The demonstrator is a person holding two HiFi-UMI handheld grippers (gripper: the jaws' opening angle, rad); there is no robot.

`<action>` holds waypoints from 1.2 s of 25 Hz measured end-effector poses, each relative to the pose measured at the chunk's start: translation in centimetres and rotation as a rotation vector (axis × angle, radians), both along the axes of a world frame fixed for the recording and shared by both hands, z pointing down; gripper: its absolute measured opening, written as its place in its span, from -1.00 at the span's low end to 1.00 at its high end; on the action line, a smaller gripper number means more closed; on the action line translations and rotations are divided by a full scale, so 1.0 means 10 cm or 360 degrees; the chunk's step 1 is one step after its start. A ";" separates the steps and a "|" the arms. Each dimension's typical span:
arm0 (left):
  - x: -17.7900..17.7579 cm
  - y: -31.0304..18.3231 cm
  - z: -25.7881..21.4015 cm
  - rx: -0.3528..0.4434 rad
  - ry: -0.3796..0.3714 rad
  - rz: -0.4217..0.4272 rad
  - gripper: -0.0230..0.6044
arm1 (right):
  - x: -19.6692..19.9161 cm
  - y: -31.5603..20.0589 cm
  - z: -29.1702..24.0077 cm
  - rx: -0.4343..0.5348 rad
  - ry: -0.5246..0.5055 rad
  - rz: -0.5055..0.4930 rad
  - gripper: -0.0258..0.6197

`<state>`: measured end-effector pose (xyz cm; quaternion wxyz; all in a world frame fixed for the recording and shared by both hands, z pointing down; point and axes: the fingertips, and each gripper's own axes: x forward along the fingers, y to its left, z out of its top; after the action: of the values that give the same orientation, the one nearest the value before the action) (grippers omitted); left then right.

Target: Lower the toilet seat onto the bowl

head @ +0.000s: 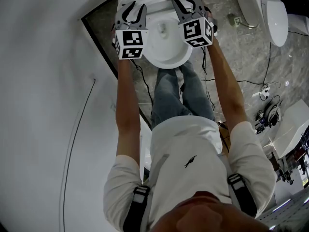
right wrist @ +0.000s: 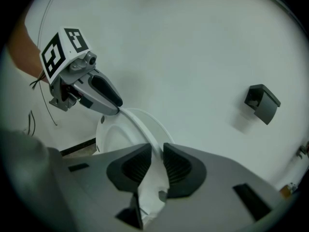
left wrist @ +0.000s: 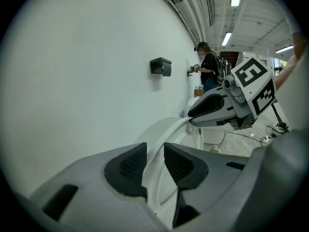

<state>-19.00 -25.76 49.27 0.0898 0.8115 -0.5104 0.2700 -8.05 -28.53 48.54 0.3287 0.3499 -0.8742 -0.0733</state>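
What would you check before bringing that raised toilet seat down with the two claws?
1. Left claw gripping the toilet seat: ok, the seat's rim is pinched between its jaws.
2. Right claw gripping the seat: ok, the rim is pinched the same way.
3. Claws on opposite sides of the seat: ok, as the head view shows.
4. Seat raised, off the bowl: ok.
5. Bowl rim bare where the seat will land: ok at the front. The back is hidden behind the claws, so cannot tell.
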 end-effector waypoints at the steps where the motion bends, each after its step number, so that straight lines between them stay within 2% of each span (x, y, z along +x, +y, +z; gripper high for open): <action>1: 0.00 0.02 0.00 0.0002 0.0002 0.0000 -0.55 | 0.00 0.02 0.00 0.0002 -0.0001 -0.0002 -0.65; 30: 0.19 0.58 0.00 -0.0040 0.0056 0.0033 -0.52 | 0.18 0.56 0.00 -0.0016 0.0003 0.0009 -0.63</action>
<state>-17.12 -19.98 49.28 0.1061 0.8202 -0.4968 0.2630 -6.26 -22.88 48.59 0.3315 0.3506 -0.8732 -0.0684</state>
